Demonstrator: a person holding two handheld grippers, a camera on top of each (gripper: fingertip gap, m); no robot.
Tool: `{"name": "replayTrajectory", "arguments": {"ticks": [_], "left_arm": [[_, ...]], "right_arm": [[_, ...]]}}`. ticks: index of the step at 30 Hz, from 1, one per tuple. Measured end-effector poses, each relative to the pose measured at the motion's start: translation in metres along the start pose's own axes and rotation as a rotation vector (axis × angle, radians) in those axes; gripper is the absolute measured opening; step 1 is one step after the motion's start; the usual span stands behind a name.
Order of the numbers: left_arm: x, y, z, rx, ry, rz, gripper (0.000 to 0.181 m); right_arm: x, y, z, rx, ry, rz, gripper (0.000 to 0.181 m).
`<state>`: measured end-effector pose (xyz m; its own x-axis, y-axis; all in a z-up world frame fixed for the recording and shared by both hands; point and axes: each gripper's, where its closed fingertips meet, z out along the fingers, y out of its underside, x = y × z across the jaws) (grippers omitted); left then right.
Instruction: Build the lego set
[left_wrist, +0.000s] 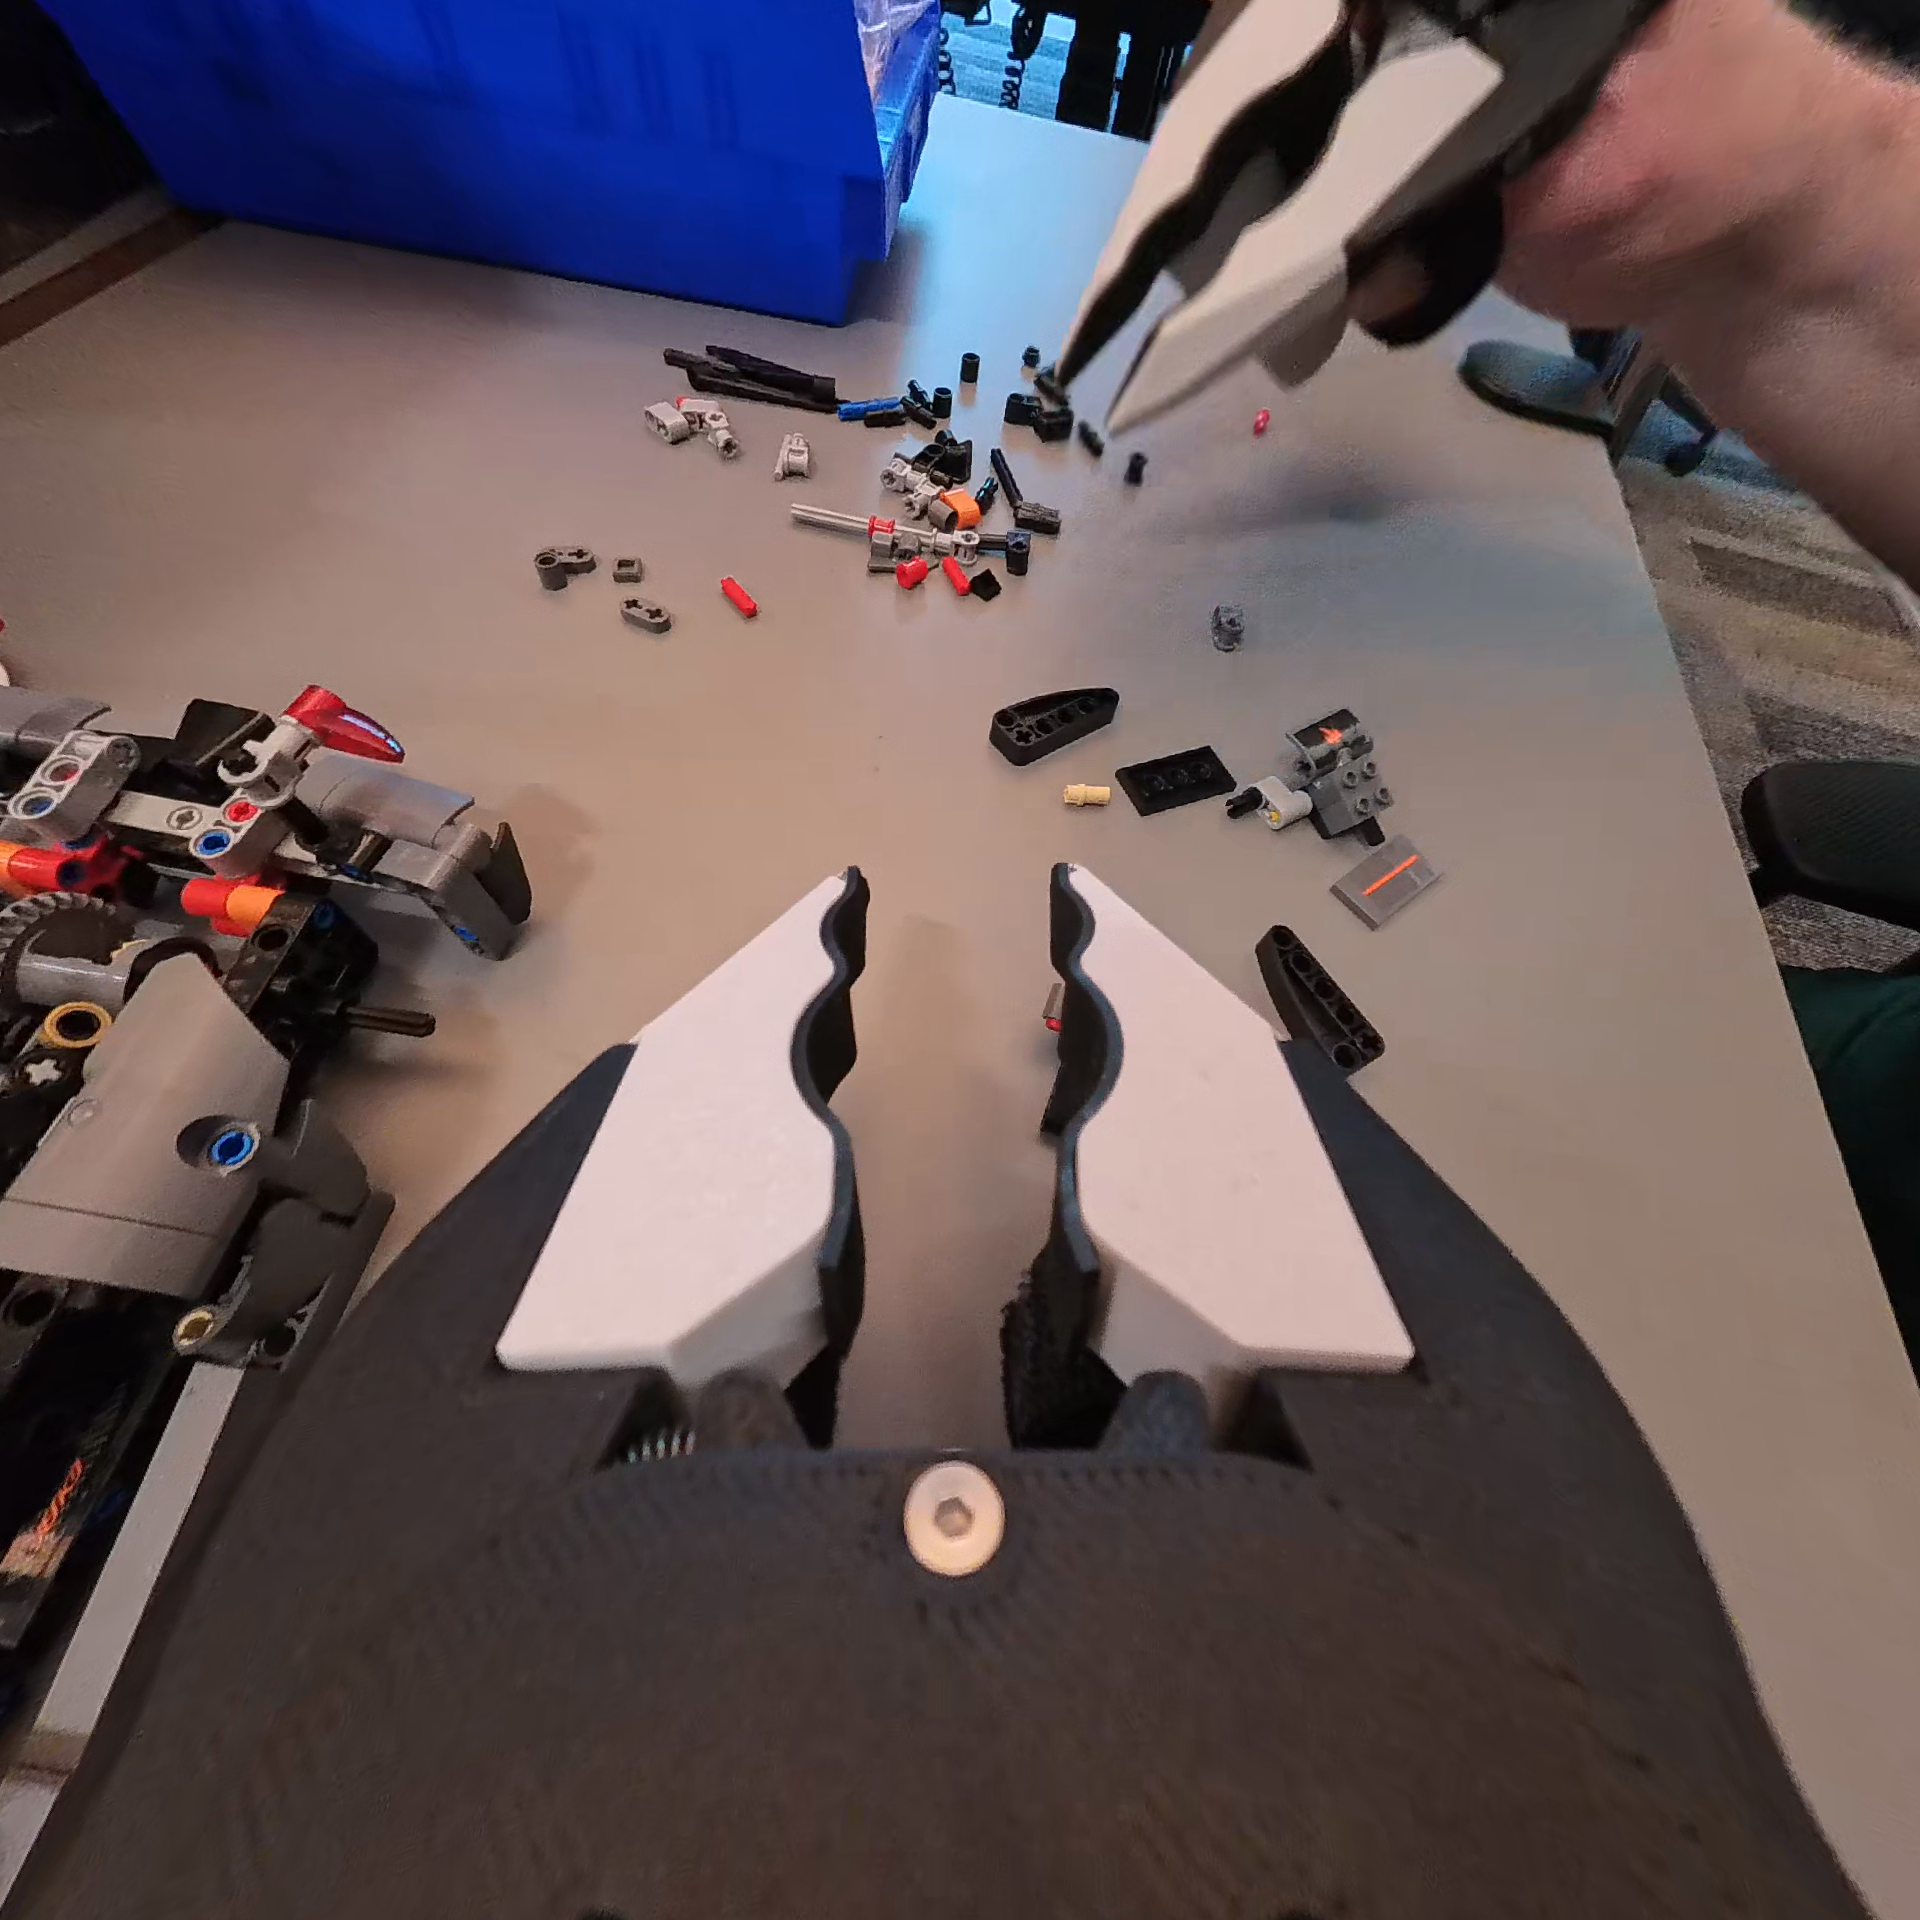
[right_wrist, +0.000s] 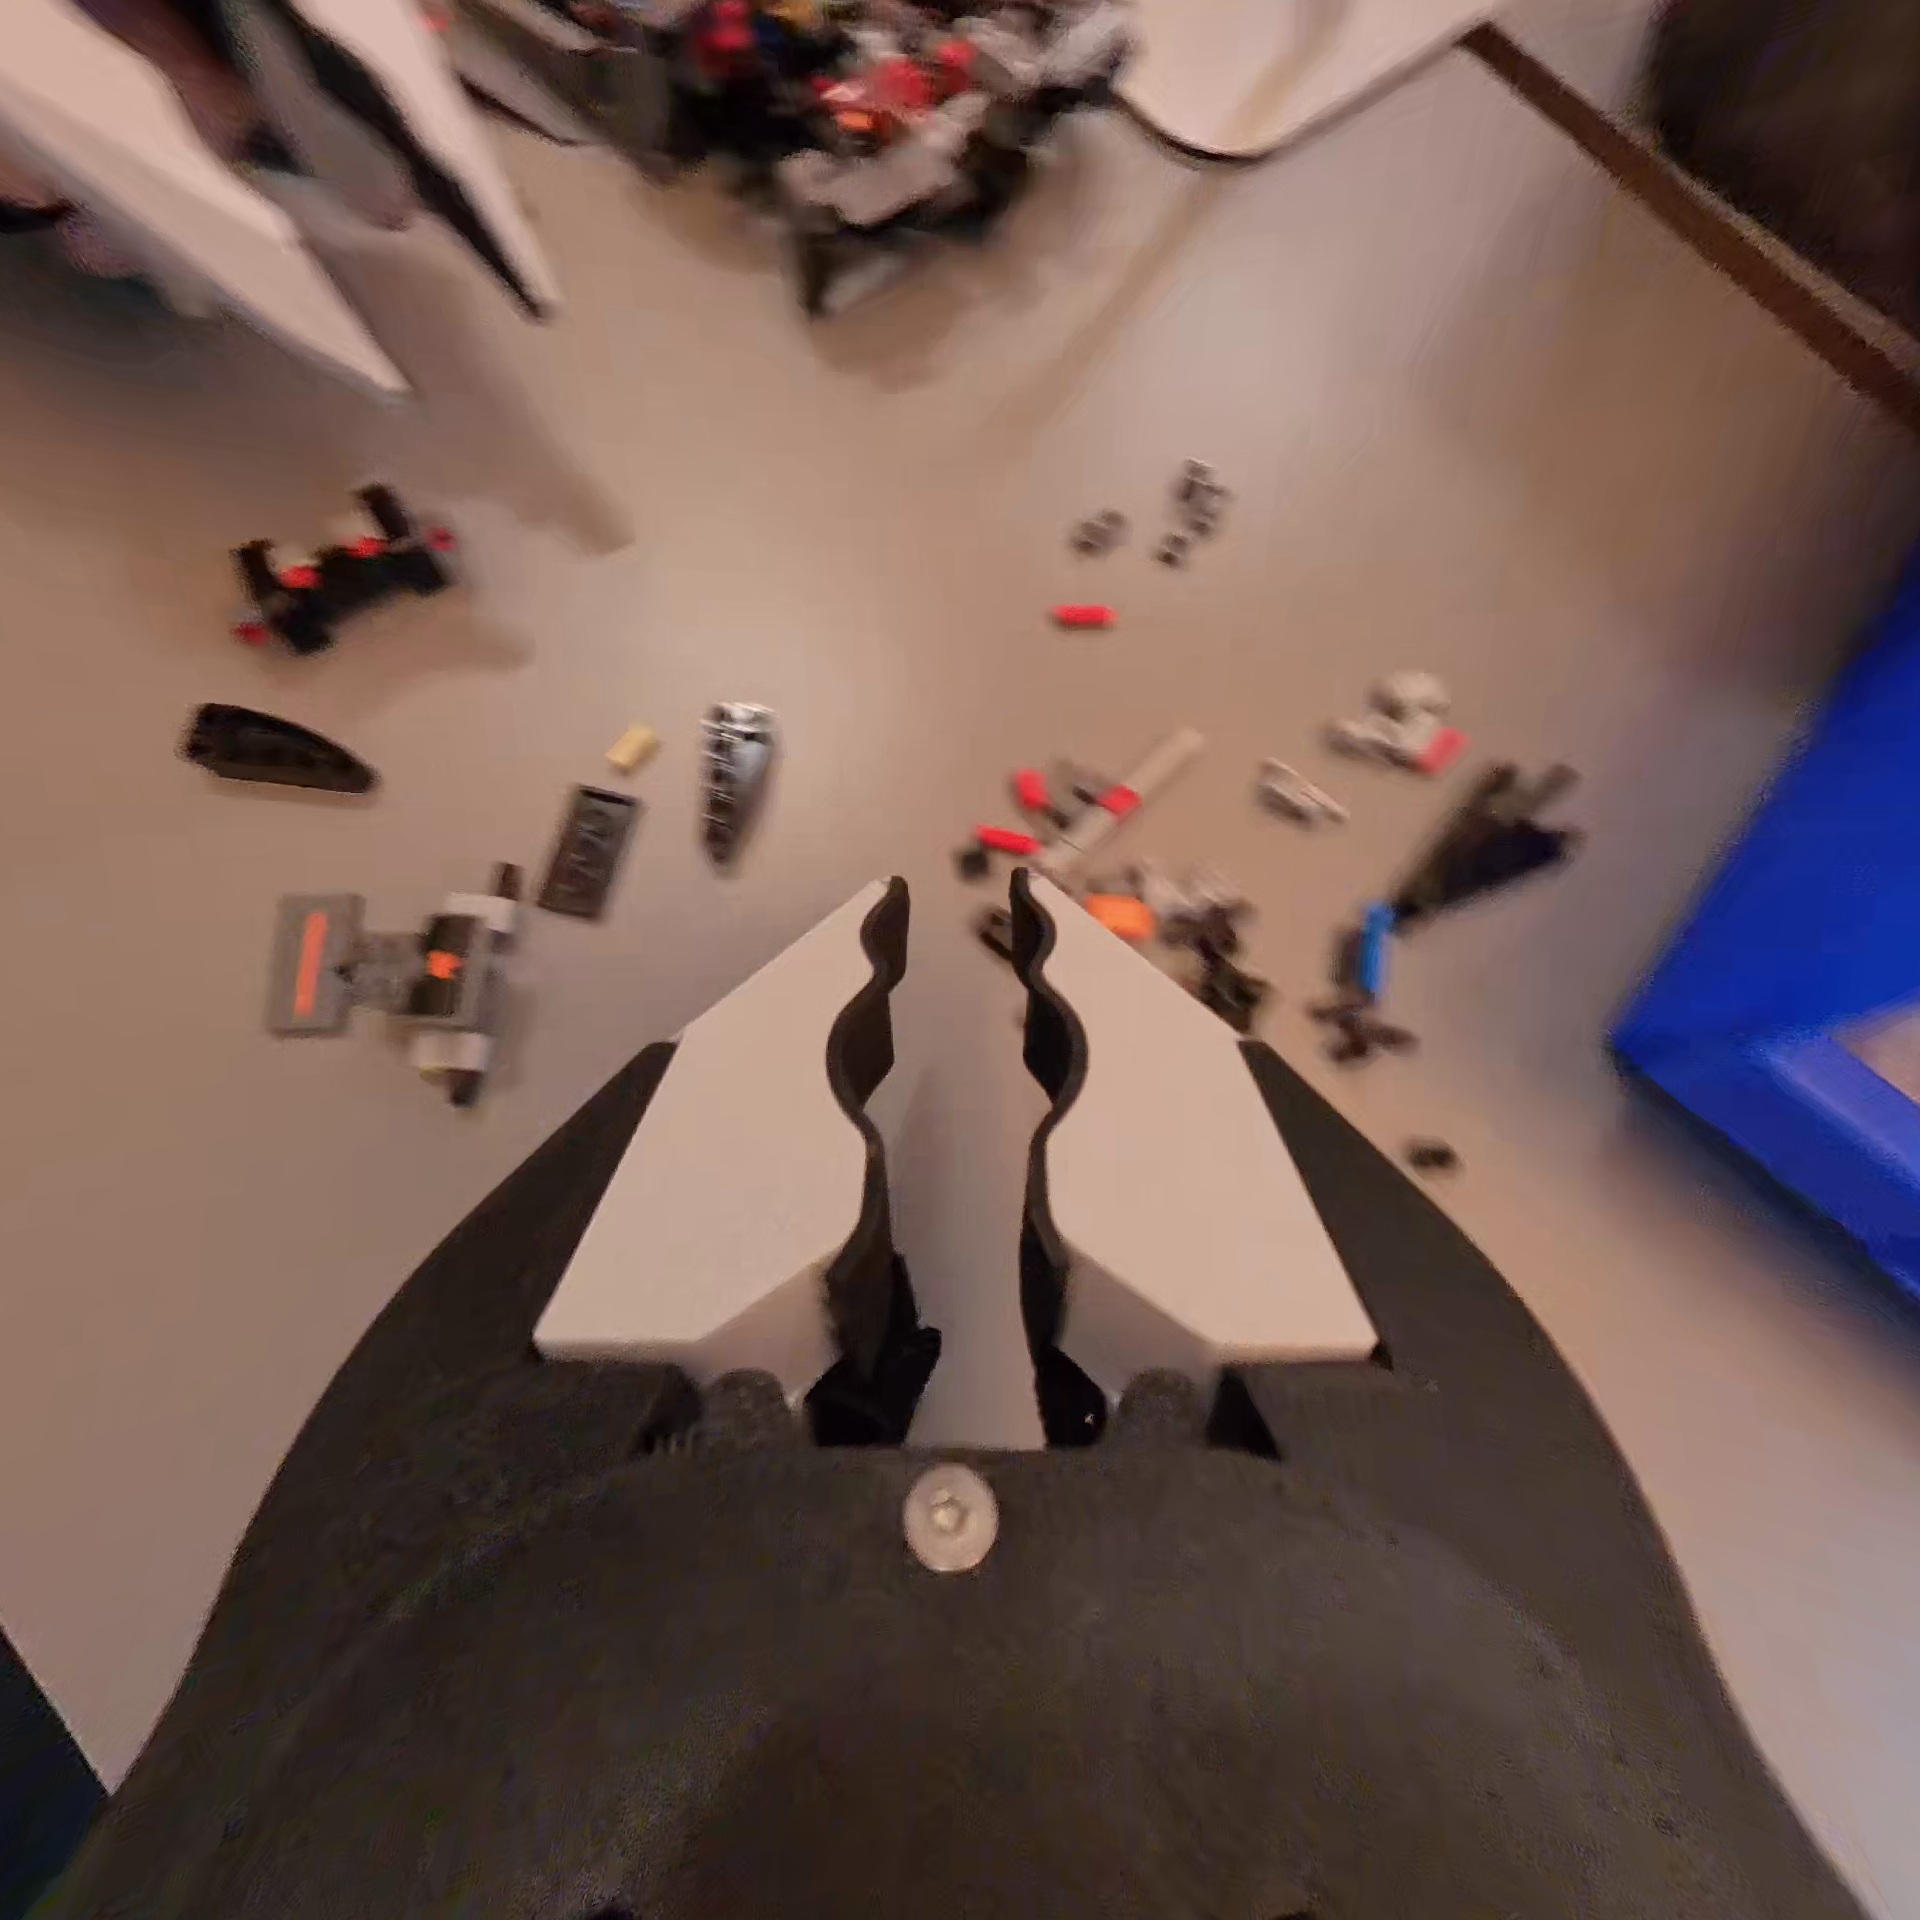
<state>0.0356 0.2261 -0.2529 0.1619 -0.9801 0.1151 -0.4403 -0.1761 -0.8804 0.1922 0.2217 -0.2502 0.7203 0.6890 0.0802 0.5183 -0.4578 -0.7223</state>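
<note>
A partly built grey, black and red lego model lies on the grey table at the left, beside my left gripper, which is open and empty just above the table. A scatter of small loose pieces lies farther out. My right gripper, held by a hand, hovers open over the black pieces at the far right of that scatter. The right wrist view is blurred; there my right gripper is open and empty above the loose pieces, with the model at the top.
A blue bin stands at the back, also at the right in the right wrist view. Two black curved panels, a black plate, a grey sub-assembly and a striped grey tile lie at the right. A black-and-red sub-assembly lies near my left gripper. Spacing between my two grippers at the tips: around 15 cm.
</note>
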Motion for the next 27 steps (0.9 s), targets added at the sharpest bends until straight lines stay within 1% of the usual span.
{"name": "replayTrajectory", "arguments": {"ticks": [2, 4, 7, 10, 12, 14, 15, 17, 19, 22, 24, 27], "left_arm": [[0.000, 0.001, 0.001, -0.005, -0.003, 0.005, 0.033], [0.000, 0.001, 0.001, -0.009, -0.004, 0.008, 0.033], [0.000, 0.001, 0.002, -0.013, -0.002, 0.004, 0.033], [-0.001, 0.000, 0.002, -0.006, -0.003, 0.000, 0.032], [-0.002, 0.000, 0.002, -0.004, -0.001, -0.005, 0.032], [-0.002, 0.000, 0.002, -0.003, 0.000, -0.010, 0.032], [-0.003, 0.000, 0.002, -0.003, 0.001, -0.012, 0.033], [-0.003, 0.000, 0.002, -0.004, 0.004, -0.015, 0.033], [-0.003, -0.001, 0.002, 0.001, 0.003, -0.012, 0.032], [-0.002, -0.001, 0.001, 0.004, 0.004, -0.006, 0.032], [-0.002, 0.000, 0.002, -0.001, 0.006, -0.005, 0.032], [-0.001, 0.001, 0.003, -0.008, 0.007, -0.001, 0.032]], "right_arm": [[0.025, 0.012, -0.017, -0.015, 0.056, 0.041, 0.017], [0.047, 0.030, -0.029, -0.063, 0.118, 0.056, 0.017], [0.064, 0.051, -0.036, -0.115, 0.145, 0.079, 0.017], [0.074, 0.066, -0.036, -0.170, 0.162, 0.080, 0.019], [0.071, 0.067, -0.034, -0.182, 0.135, 0.061, 0.019], [0.055, 0.054, -0.023, -0.140, 0.069, 0.014, 0.019], [0.049, 0.050, -0.017, -0.142, 0.051, -0.031, 0.019], [0.045, 0.051, -0.004, -0.200, 0.054, -0.131, 0.018], [0.050, 0.051, 0.007, -0.231, 0.065, -0.193, 0.019], [0.050, 0.048, 0.016, -0.219, -0.027, -0.196, 0.018], [0.050, 0.051, 0.019, -0.240, -0.072, -0.209, 0.018], [0.047, 0.050, 0.023, -0.230, -0.143, -0.203, 0.012]]}}
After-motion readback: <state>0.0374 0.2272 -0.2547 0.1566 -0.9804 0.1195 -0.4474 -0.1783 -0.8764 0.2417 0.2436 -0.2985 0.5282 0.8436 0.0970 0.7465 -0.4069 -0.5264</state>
